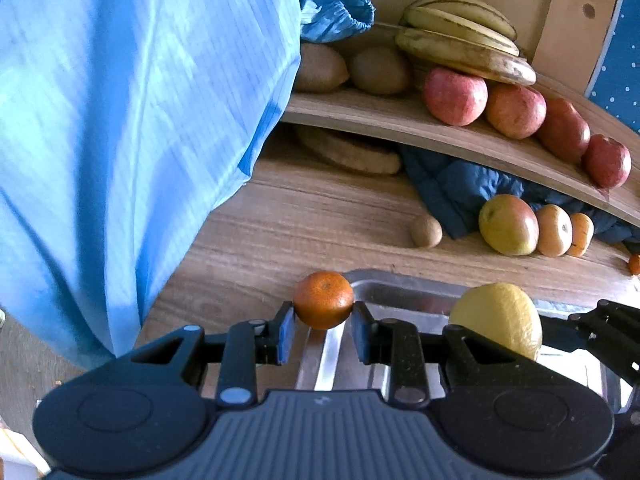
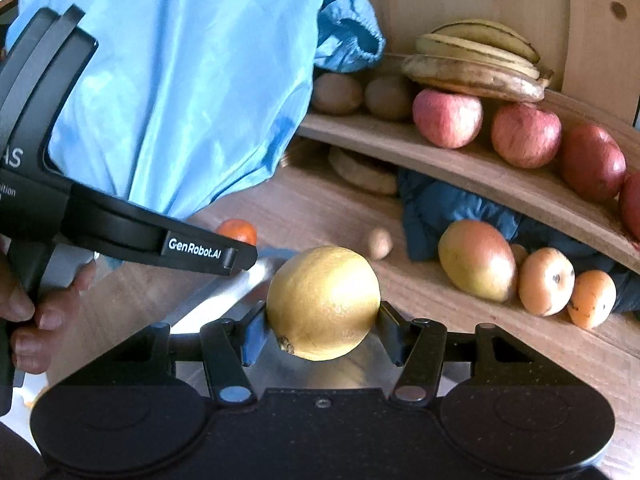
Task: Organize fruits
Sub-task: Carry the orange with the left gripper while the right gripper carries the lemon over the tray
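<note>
Fruit sits in both grippers above a metal tray [image 1: 404, 292] on the wooden surface [image 1: 304, 216]; the left gripper [image 1: 323, 322] pinches a small mandarin [image 1: 324, 300] between its blue pads, the fruit at the tray's near-left corner; the right gripper [image 2: 323, 332] clamps a yellow lemon [image 2: 323, 302] across its middle, stem end turned down and toward the camera. From the left wrist view the lemon [image 1: 498, 318] shows just to the right of the mandarin, with part of the right gripper beside it; from the right wrist view the left gripper's black body crosses the left side, a hand [image 2: 28, 308] wrapped around its handle. A person's light blue coat [image 1: 132, 120] fills the left of both views. Behind, a curved wooden shelf [image 1: 400, 120] carries a bunch of bananas [image 1: 460, 40], brown kiwis [image 1: 380, 70] to their left, and a row of red apples [image 1: 516, 110] along its front edge. Under the shelf, on the surface, lie a dark blue quilted cloth [image 1: 452, 188], a green-red apple [image 1: 508, 224], two orange fruits to its right, and a lone kiwi [image 1: 426, 231] apart from them.
</note>
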{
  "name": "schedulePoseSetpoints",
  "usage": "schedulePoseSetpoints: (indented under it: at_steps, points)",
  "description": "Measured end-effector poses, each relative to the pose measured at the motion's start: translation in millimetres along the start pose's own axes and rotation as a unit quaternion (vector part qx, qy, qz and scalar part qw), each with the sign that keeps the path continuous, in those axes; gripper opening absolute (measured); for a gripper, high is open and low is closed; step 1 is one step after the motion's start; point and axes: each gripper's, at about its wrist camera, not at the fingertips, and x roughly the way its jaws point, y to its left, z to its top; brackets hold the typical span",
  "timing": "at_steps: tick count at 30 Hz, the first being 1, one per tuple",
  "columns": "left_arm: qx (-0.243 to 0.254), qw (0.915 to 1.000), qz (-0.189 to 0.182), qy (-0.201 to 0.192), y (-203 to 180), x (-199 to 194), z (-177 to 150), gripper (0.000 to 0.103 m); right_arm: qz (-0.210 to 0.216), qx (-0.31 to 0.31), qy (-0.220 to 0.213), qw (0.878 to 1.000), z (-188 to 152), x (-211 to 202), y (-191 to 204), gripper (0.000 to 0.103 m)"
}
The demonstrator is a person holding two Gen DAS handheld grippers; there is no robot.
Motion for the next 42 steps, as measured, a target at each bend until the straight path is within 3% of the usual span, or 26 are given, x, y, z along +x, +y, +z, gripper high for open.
schedulePoseSetpoints:
  at_steps: [14, 36, 42]
  points:
    - [-0.001, 1.0, 0.001, 0.004, -8.0, -15.5, -26.1, 0.033, 0.01, -0.007, 0.018, 1.0, -25.6, -13.9, 14.4, 0.059]
    - [0.003, 0.9993, 0.012, 0.036, -19.0, -12.6, -44.5, 0.034, 0.023, -0.007, 0.045, 0.999, -39.4, -14.9, 6.3, 0.059]
    - [0.006, 0.9991, 0.015, 0.038, -19.9, -15.6, -49.2, 0.036, 0.029, -0.007, 0.044, 0.999, -40.7, -19.3, 5.9, 0.064]
